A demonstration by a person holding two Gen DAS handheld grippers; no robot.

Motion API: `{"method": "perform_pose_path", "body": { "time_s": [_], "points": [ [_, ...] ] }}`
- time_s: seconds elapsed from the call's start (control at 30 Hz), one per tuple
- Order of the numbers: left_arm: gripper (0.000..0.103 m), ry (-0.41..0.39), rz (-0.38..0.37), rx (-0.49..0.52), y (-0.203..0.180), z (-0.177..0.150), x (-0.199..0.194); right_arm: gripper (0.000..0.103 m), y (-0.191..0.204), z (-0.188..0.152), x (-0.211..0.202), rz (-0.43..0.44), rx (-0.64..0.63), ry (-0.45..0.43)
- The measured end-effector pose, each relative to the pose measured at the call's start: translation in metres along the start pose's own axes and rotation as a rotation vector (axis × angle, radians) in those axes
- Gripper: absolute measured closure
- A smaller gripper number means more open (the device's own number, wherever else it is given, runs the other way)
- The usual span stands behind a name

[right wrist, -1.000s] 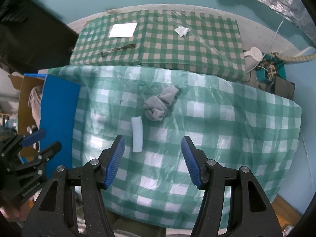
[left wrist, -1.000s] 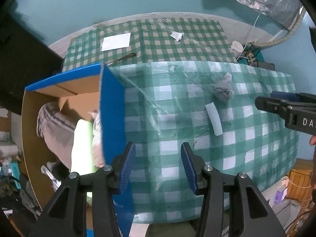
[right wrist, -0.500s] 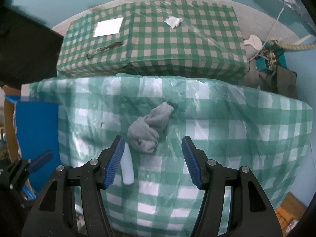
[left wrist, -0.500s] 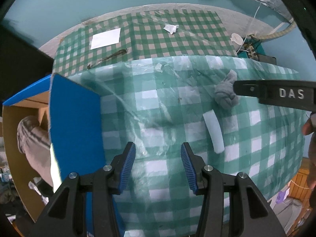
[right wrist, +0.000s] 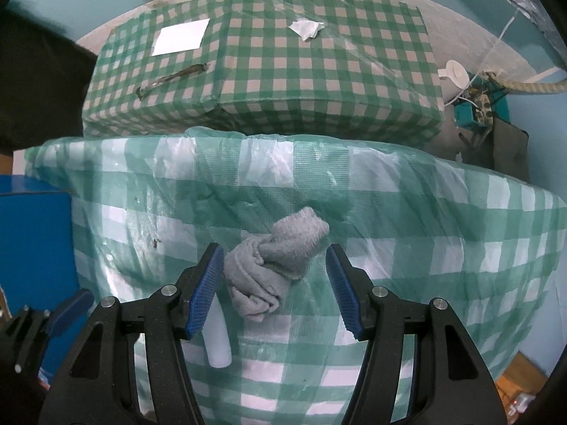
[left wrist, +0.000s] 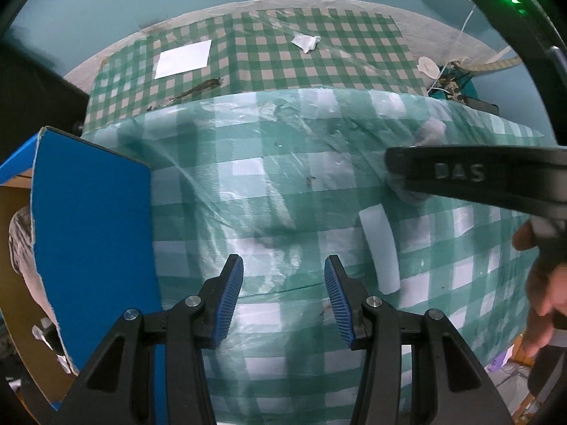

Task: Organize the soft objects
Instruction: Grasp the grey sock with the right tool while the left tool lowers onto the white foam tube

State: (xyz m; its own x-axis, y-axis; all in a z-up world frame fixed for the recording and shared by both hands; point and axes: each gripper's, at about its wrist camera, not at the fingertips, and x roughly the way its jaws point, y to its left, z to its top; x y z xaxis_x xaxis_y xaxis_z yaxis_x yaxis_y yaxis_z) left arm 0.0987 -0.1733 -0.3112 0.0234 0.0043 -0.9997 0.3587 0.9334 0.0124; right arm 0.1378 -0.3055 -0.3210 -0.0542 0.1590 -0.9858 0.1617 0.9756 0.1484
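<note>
Green-checked plastic sheeting (right wrist: pixel 407 212) covered the table; we noted a blue-flapped cardboard box (left wrist: pixel 92 233) at its left edge. We found the right gripper (right wrist: pixel 274 283) spread, straddling a knotted grey cloth (right wrist: pixel 276 265) without touching. Beside it lay a white foam strip (left wrist: pixel 381 248). The left gripper (left wrist: pixel 283 297) stood spread and empty.

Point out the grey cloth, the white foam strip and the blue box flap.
grey cloth (right wrist: pixel 274 265): right wrist view, knotted middle.
white foam strip (left wrist: pixel 381 248): left wrist view, mid-length.
blue box flap (left wrist: pixel 94 233): left wrist view, flat face.
</note>
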Motion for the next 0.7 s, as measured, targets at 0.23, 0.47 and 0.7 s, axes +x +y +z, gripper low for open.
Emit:
{"method": "perform_pose_path", "body": {
  "time_s": [0.23, 0.47, 0.7],
  "points": [
    [0.054, 0.006, -0.025, -0.011, -0.007, 0.001, 0.000, 0.064, 0.001, -0.009, 0.002, 0.021, -0.032, 0.010],
    [0.054, 0.008, -0.035, -0.004, -0.018, 0.004, 0.002, 0.066, -0.019, -0.026, -0.001, 0.017, -0.043, 0.008],
    [0.054, 0.029, -0.049, 0.000, -0.034, 0.008, 0.011, 0.066, -0.046, -0.048, -0.006, 0.026, -0.019, 0.003]
  ]
}}
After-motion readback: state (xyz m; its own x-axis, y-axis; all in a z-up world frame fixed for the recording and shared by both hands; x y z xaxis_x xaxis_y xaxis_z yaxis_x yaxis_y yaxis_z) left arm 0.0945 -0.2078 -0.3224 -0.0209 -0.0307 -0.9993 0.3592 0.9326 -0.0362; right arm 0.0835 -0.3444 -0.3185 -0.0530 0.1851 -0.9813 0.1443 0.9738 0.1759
